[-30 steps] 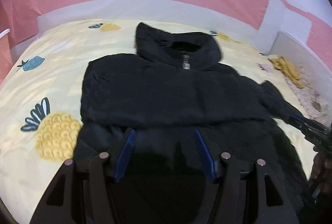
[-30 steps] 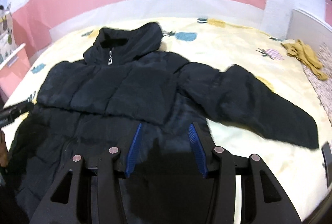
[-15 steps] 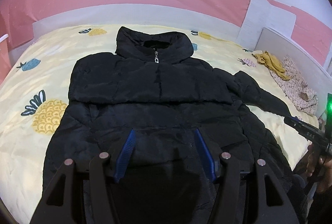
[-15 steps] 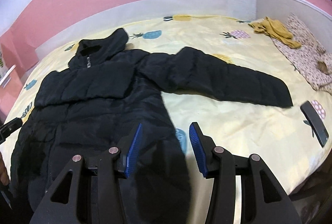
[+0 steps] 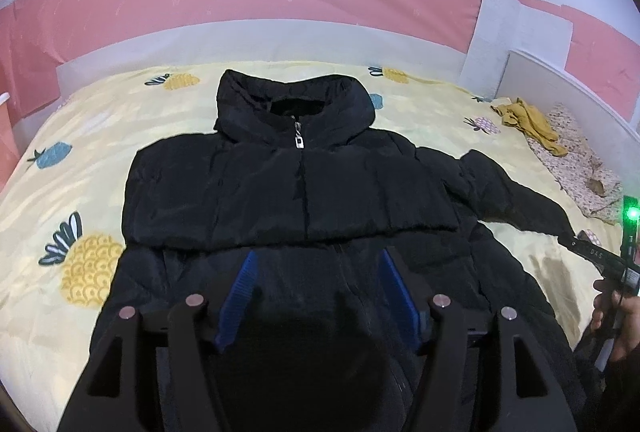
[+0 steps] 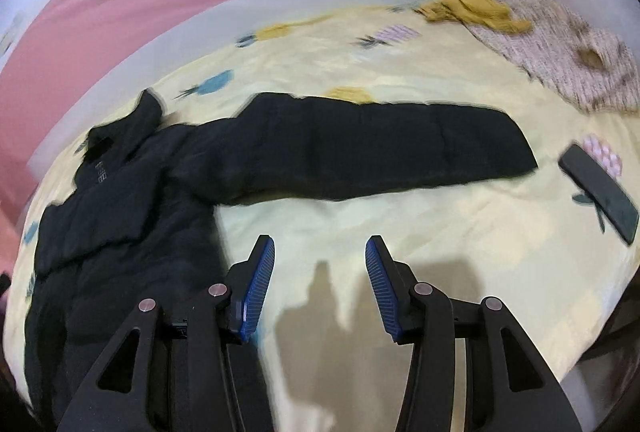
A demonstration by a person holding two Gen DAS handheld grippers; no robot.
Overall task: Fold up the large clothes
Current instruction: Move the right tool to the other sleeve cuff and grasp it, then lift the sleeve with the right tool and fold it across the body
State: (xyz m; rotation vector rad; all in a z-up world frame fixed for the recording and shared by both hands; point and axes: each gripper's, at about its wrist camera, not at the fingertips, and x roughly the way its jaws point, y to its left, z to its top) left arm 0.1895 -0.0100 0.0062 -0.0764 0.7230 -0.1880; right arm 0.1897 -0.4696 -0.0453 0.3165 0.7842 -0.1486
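While the black jacket [image 5: 296, 200] lies flat on the bed [image 6: 420, 216], both tools gape empty: left tool [image 5: 316, 296] over the hem, right tool [image 6: 320, 280] over bare sheet. Risk: that puffy sleeve [image 6: 380, 148] slipping a shallow pinch, or nudging the phone [image 6: 600, 188].

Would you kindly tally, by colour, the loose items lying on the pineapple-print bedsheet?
Black: 2, the puffer jacket and the phone.
Mustard yellow: 1, the crumpled garment.
Pink floral: 1, the speckled cloth.
Total: 4
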